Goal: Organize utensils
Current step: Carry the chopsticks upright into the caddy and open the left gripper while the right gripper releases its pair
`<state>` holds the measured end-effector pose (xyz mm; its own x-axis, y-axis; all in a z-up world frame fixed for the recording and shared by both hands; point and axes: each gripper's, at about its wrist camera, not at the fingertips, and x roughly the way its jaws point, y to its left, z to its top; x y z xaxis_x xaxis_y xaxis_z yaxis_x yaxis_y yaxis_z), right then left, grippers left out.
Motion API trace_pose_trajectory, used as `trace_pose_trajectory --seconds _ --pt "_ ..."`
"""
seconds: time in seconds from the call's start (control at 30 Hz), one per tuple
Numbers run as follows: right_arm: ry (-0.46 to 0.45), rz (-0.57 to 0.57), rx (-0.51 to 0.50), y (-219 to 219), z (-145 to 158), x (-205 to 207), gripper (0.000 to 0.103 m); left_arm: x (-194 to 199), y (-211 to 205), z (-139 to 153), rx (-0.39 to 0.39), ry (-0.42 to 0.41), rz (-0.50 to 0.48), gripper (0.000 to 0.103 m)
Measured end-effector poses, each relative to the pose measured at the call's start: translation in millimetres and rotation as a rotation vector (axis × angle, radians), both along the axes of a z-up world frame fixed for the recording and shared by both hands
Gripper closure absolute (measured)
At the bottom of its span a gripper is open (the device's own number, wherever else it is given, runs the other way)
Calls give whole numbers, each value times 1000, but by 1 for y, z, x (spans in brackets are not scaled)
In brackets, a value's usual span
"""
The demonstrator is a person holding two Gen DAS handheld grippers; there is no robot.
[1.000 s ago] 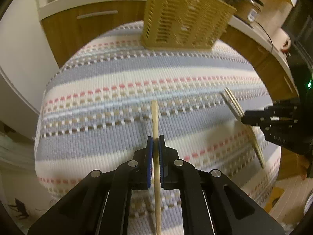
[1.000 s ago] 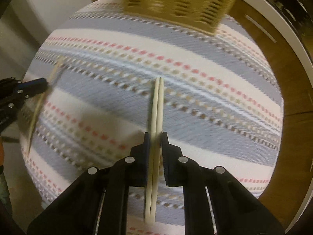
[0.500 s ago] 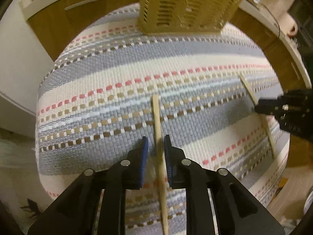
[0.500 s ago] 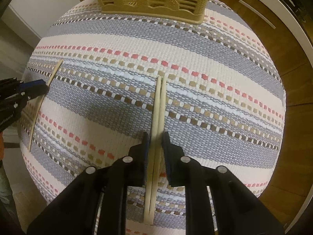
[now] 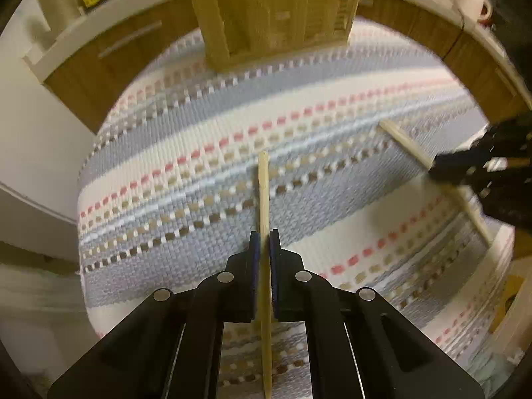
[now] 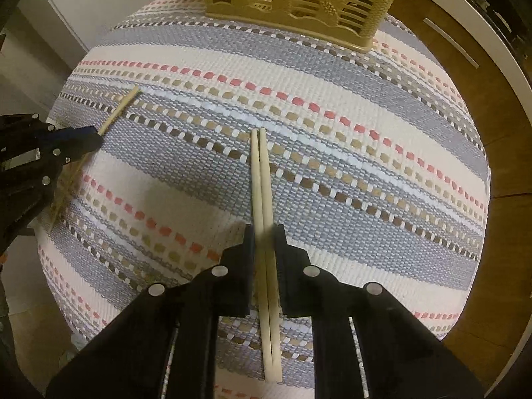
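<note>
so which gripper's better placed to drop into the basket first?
Probably right. The right gripper is shut on a pair of chopsticks, aimed nearly at the slatted basket. The left gripper also clamps a single chopstick, but its view is blurred.

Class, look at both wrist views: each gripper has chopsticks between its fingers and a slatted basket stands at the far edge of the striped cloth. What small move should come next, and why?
Probably lift and carry toward the basket: the left gripper is shut on a single chopstick, the right gripper on a pale pair, both over the cloth.
</note>
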<state>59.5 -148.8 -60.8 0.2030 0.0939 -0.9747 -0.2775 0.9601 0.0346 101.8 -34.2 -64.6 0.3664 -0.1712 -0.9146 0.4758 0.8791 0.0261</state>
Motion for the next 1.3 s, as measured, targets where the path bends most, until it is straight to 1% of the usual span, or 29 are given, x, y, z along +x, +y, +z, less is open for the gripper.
trace_pose_trajectory --seconds 0.07,0.17,0.2,0.37,0.4,0.43,0.5,0.57,0.63,0.73,0.83,0.9,1.0,1.07,1.1,1.17,1.3 --pt "-29 -5 31 -8 14 -9 93 -3 4 15 -54 -48 7 100" --pt "-122 4 79 -20 45 -16 93 -7 10 41 -120 -112 14 100" --pt "-165 7 102 -23 59 -20 93 -10 11 55 -157 -152 19 100" --pt "-322 9 198 -40 116 -22 94 -16 23 109 -302 -302 34 100" --pt "-369 3 214 -44 131 -22 95 -15 25 124 -337 -345 40 100" --pt "-406 0 227 -44 141 -19 100 -15 25 130 -360 -368 42 100" --pt "-497 -4 259 -47 164 -13 100 -13 28 152 -420 -424 49 100" --pt "-577 -13 271 -42 177 3 100 -7 30 171 -476 -473 56 100" --pt "-629 -17 302 -44 197 10 100 0 28 185 -506 -505 59 100" --pt "-659 -38 347 -53 210 21 100 5 27 197 -534 -531 73 100" --pt "-692 -44 344 -59 220 26 100 12 29 203 -547 -554 87 100" --pt "-704 -51 341 -62 221 29 100 16 32 208 -569 -575 93 100" --pt "-723 -62 321 -64 225 29 100 24 30 221 -600 -605 95 100" --pt "-744 -75 290 -67 231 33 100 26 28 231 -609 -633 94 100" --pt "-754 -81 272 -69 235 36 100 29 26 236 -610 -661 94 100" --pt "-757 -93 244 -73 238 43 100 34 23 239 -620 -691 96 100" --pt "-745 -132 192 -83 239 64 100 53 20 243 -664 -746 95 100"
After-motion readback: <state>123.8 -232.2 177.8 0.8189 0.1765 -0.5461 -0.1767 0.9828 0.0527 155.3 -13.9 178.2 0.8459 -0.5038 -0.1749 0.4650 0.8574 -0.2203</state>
